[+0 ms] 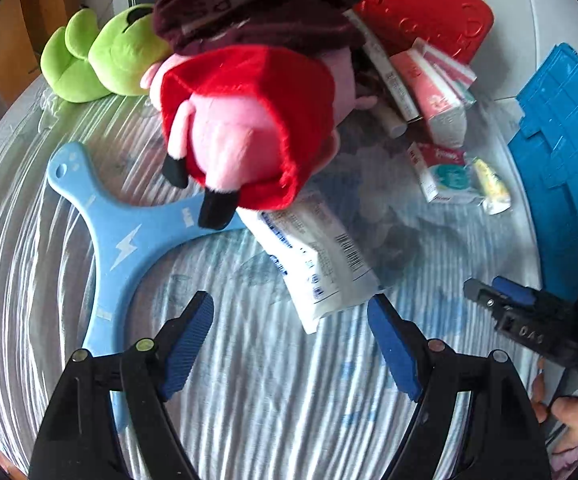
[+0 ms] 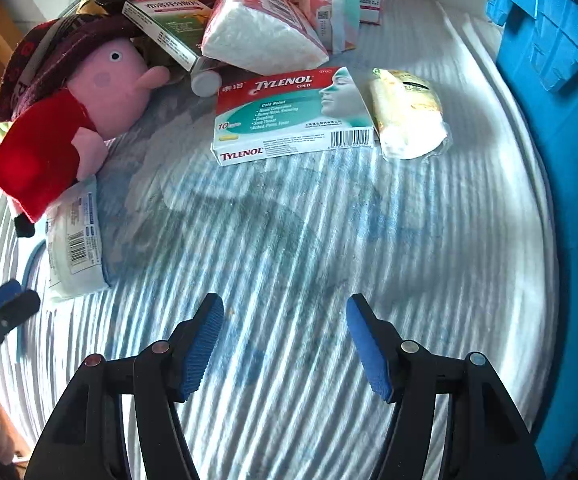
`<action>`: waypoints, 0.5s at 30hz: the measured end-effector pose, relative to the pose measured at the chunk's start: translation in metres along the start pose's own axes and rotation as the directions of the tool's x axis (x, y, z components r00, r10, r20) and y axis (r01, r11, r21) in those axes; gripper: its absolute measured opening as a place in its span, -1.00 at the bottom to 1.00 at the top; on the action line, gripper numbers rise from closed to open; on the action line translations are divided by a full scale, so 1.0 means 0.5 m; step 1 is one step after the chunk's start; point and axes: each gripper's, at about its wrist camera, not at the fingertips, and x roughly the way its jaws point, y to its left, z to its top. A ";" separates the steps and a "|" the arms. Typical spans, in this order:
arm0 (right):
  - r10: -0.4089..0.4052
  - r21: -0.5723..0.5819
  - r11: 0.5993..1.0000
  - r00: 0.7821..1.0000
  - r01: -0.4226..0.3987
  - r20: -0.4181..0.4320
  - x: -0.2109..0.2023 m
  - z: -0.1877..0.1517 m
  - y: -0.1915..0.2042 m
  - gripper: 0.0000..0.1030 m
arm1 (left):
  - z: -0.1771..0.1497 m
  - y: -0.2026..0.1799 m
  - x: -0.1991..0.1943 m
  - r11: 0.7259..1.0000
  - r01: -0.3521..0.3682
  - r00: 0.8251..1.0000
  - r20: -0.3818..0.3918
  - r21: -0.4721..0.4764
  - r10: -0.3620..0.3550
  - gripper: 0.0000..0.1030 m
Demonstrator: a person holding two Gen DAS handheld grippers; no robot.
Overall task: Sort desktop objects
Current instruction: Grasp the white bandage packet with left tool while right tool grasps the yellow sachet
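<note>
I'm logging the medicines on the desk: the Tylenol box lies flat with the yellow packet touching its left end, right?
Not quite. In the right wrist view the Tylenol box does lie flat, but the yellow packet sits at its right end, not its left.

medicine box: "TYLENOL COLD", "10" | right gripper: "040"

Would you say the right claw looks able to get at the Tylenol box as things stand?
Probably yes. The right claw is open and empty, and only bare striped cloth lies between it and the Tylenol box, which lies flat with nothing on top; only a yellow packet sits alongside.
</note>
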 end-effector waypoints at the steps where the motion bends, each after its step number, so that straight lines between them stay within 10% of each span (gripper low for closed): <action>1: -0.004 -0.003 1.000 1.000 0.004 0.011 -0.009 -0.001 0.001 0.26 | 0.011 -0.013 -0.005 1.000 0.008 1.000 0.014 -0.008 -0.008 0.70; 6: -0.040 0.018 0.999 0.996 0.039 0.077 -0.046 0.016 -0.014 0.26 | 0.056 -0.038 0.093 0.989 -0.132 0.990 -0.052 -0.073 0.128 0.90; 9: -0.084 0.058 0.995 0.989 0.077 0.125 -0.057 0.034 -0.048 0.27 | 0.052 -0.053 0.161 0.977 -0.211 0.976 -0.061 -0.028 0.209 0.31; 15: -0.156 0.156 0.980 0.963 0.123 0.221 -0.036 0.092 -0.117 0.27 | 0.078 -0.035 0.207 0.983 -0.177 0.983 0.045 0.041 0.176 0.05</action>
